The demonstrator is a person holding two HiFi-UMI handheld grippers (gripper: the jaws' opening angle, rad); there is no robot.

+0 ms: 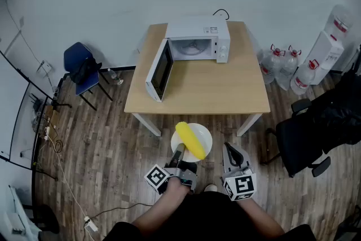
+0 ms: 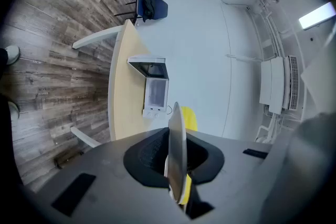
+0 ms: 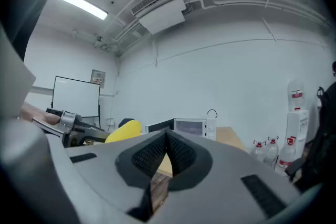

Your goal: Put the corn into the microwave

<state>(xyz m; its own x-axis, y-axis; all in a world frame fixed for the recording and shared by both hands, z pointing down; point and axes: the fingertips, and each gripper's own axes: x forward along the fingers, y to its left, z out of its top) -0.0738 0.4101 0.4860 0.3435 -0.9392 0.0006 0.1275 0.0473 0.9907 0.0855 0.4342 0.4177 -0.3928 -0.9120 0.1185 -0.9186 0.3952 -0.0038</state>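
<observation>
A yellow corn cob (image 1: 190, 141) lies on a round white plate (image 1: 205, 131) held in the air in front of the table's near edge. My left gripper (image 1: 179, 150) is shut on the plate's rim. In the left gripper view the plate (image 2: 176, 149) stands edge-on between the jaws, with the corn (image 2: 189, 119) behind it. My right gripper (image 1: 229, 149) hangs beside the plate, shut and holding nothing; its view shows the corn (image 3: 123, 131) to the left. The white microwave (image 1: 200, 39) stands at the back of the wooden table (image 1: 214, 87), its door (image 1: 159, 69) swung wide open to the left.
A blue chair (image 1: 82, 70) with a dark garment stands left of the table. A black office chair (image 1: 307, 132) is at the right. Several water bottles (image 1: 282, 65) and a water dispenser (image 1: 330, 48) stand by the right wall. Cables run over the wooden floor at the left.
</observation>
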